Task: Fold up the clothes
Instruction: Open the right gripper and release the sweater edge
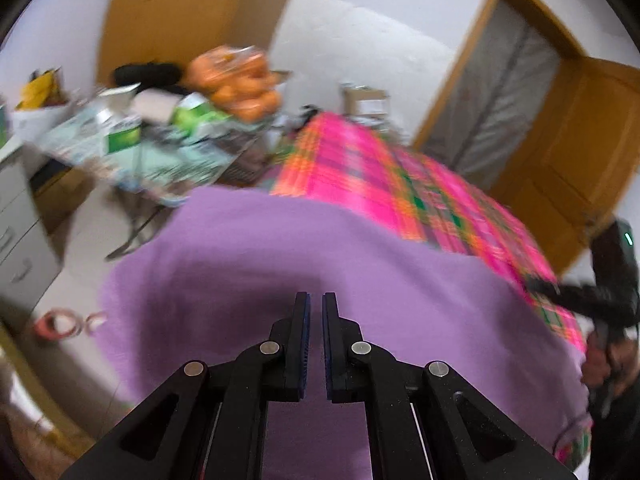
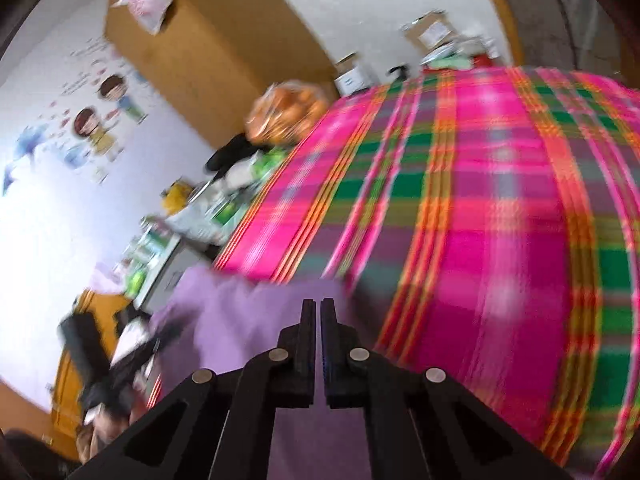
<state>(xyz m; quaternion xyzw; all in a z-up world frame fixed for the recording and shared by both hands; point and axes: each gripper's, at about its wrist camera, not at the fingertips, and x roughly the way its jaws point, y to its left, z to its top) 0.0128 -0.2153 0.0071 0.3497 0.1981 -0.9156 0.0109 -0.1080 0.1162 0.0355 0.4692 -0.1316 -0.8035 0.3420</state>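
No writing can be read anywhere here. The wall stickers (image 2: 96, 128) with cartoon children carry small marks beside them, but blur smears these past reading. The cardboard boxes (image 2: 430, 34) by the far wall bear pale labels, and the green cartons (image 1: 124, 136) show print, all illegible.

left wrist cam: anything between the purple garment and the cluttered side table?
Nothing: only bare pale floor separates the purple garment from the cluttered side table. The left wrist view shows it, blurred.
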